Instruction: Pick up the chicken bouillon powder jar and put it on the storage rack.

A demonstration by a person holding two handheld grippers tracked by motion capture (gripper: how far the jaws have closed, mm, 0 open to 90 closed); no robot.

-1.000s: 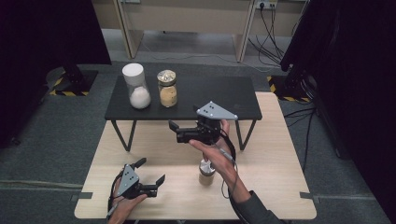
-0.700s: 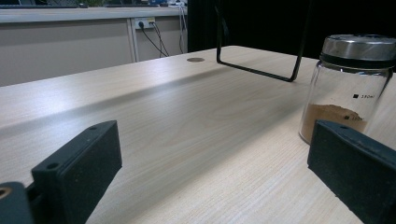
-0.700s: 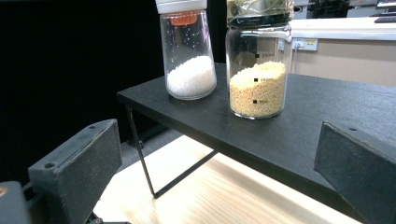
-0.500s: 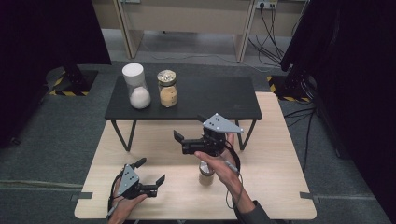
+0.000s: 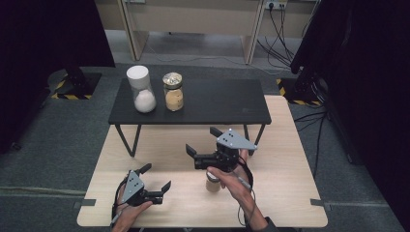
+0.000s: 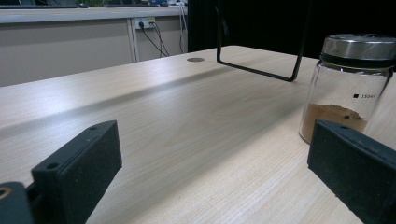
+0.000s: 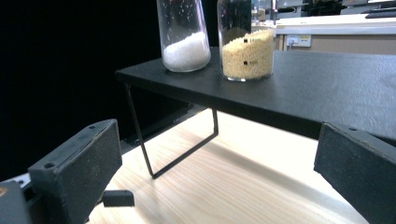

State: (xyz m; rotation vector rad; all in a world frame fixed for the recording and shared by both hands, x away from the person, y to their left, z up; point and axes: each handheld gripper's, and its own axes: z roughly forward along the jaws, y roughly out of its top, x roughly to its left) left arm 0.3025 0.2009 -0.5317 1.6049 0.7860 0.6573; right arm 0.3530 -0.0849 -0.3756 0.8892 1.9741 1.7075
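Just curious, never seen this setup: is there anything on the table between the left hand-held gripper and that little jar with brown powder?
Nothing. In the left gripper view, bare wooden table lies between the open left hand-held gripper and the jar.

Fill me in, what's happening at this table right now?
A person holds a gripper in each hand over a light wooden table. The right gripper hovers open above a small jar of brown powder standing on the tabletop, and grips nothing. The left gripper sits low near the front edge, also open and empty. On the black raised shelf behind stand two more jars: one with white grains, one with yellow grains.
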